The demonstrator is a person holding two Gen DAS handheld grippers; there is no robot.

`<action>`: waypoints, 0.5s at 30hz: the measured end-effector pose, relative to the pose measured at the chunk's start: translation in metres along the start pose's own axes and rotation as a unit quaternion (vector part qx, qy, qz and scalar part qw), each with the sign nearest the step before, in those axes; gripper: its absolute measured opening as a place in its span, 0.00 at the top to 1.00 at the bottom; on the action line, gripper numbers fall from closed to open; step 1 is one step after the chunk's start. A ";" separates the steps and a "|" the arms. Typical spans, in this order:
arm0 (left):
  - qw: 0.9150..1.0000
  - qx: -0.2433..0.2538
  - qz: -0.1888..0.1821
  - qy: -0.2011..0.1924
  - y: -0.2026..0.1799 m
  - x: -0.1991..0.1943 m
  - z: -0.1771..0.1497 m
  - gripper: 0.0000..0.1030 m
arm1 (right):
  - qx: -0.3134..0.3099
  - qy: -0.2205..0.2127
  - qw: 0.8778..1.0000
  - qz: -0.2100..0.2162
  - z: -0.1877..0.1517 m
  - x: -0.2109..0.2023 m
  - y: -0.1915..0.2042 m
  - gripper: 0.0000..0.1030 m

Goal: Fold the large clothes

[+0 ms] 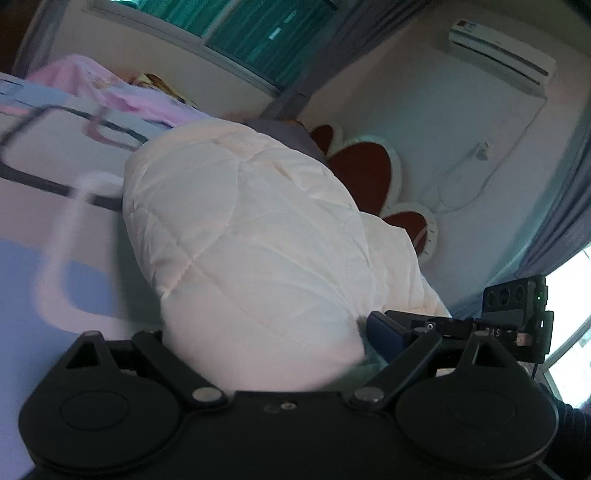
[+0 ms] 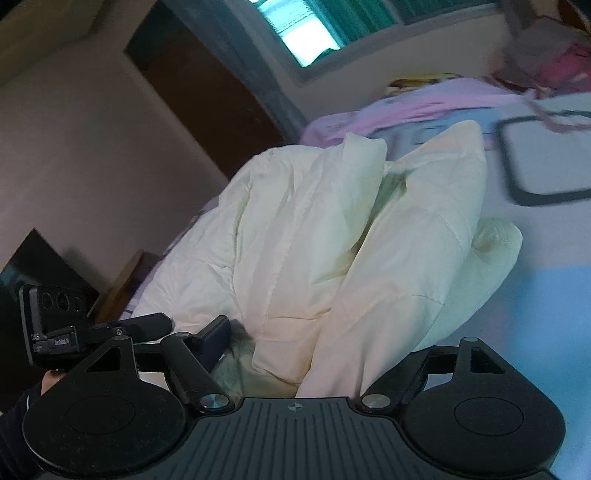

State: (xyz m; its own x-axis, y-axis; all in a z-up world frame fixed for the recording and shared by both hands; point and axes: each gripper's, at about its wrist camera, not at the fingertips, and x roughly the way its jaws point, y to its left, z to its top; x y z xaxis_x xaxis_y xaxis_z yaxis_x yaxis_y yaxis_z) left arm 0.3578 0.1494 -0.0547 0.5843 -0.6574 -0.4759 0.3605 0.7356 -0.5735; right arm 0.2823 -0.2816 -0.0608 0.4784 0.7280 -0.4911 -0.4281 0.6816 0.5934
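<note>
A white quilted puffer jacket (image 1: 251,236) lies bunched on the bed. In the left wrist view its padded fabric fills the space between my left gripper's (image 1: 280,354) jaws, which are closed on it; the fingertips are hidden under the cloth. In the right wrist view the jacket (image 2: 332,236) hangs in folds with a ribbed cuff (image 2: 498,236) at the right. My right gripper (image 2: 310,369) is closed on a padded fold, its fingertips buried in the cloth. The other gripper (image 2: 122,332) shows at the left, also at the jacket's edge.
The bed sheet (image 1: 44,221) is pale blue and white with dark line patterns. A pink blanket (image 2: 424,99) lies at the far end. A wall with a red flower headboard (image 1: 365,170), an air conditioner (image 1: 502,55) and a window (image 2: 306,29) surround the bed.
</note>
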 end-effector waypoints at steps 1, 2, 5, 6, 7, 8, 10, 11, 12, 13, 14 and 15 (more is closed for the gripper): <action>1.000 -0.003 0.006 -0.001 0.008 -0.007 0.004 0.11 | -0.005 0.004 1.000 0.004 0.000 0.016 0.012 0.25; 1.000 -0.004 0.015 -0.003 0.019 -0.017 0.006 0.11 | -0.008 0.008 1.000 0.008 -0.001 0.030 0.023 0.25; 0.999 -0.017 0.032 -0.008 0.052 -0.047 0.006 0.11 | -0.017 0.024 0.999 0.018 -0.007 0.071 0.050 0.25; 0.999 -0.020 0.038 -0.008 0.060 -0.053 0.007 0.11 | -0.016 0.032 0.999 0.021 -0.011 0.083 0.055 0.25; 0.999 -0.022 0.044 -0.006 0.069 -0.057 0.006 0.10 | -0.014 0.041 0.999 0.021 -0.015 0.096 0.058 0.25; 0.998 -0.024 0.055 0.004 0.080 -0.059 0.001 0.11 | -0.013 0.055 0.998 0.014 -0.019 0.116 0.058 0.25; 0.995 -0.036 0.091 0.035 0.101 -0.055 -0.010 0.12 | 0.004 0.090 0.996 -0.015 -0.031 0.147 0.050 0.24; 0.992 -0.052 0.105 0.046 0.110 -0.051 -0.019 0.10 | 0.022 0.094 0.995 -0.014 -0.039 0.155 0.045 0.23; 0.992 -0.063 0.104 0.038 0.115 -0.053 -0.024 0.10 | 0.030 0.090 0.995 -0.014 -0.043 0.156 0.044 0.21; 0.992 -0.065 0.104 0.029 0.114 -0.054 -0.029 0.10 | 0.028 0.087 0.996 -0.018 -0.045 0.154 0.045 0.21; 0.992 -0.062 0.109 0.023 0.111 -0.056 -0.031 0.07 | 0.024 0.085 0.996 -0.025 -0.045 0.152 0.046 0.21; 0.991 -0.059 0.117 0.018 0.106 -0.058 -0.034 0.07 | 0.019 0.083 0.996 -0.031 -0.045 0.147 0.047 0.21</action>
State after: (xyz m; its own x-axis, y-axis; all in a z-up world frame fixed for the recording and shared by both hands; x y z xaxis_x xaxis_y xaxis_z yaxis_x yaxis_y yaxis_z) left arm 0.3378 0.2597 -0.1103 0.6146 -0.4787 -0.6270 0.1299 0.8454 -0.5182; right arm 0.2983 -0.1390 -0.1336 0.3683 0.6889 -0.6243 -0.3715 0.7246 0.5804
